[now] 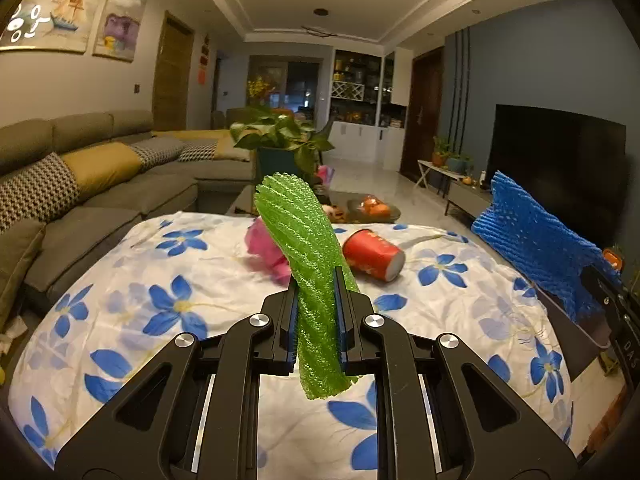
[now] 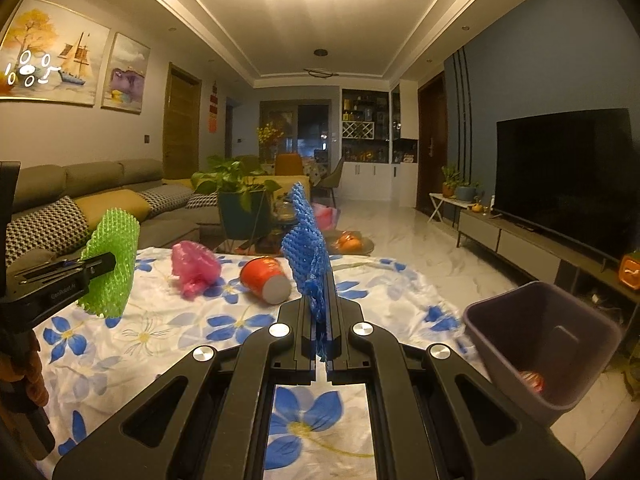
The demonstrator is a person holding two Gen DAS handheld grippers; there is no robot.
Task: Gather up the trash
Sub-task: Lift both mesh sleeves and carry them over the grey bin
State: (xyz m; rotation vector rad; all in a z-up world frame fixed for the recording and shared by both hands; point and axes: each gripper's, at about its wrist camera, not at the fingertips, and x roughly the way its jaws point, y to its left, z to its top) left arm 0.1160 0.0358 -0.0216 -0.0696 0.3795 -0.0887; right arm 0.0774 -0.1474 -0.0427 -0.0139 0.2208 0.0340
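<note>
Green foam net (image 1: 310, 272) upright, tilted left, left gripper (image 1: 316, 280) clamping it

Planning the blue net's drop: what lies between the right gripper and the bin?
Nothing: in the right wrist view only bare floral cloth separates the right gripper, shut on the blue foam net, from the bin.

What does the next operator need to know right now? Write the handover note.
Left gripper: shut on the green net, lifted off the cloth.
Right gripper: shut on the blue net, also lifted.
Bin: right of the cloth, beside the right gripper, open, one item already in it.
Left on the cloth: red cup on its side and pink bag.
Done: both nets picked up. To do: drop both in the bin, then collect the cup and bag.
</note>
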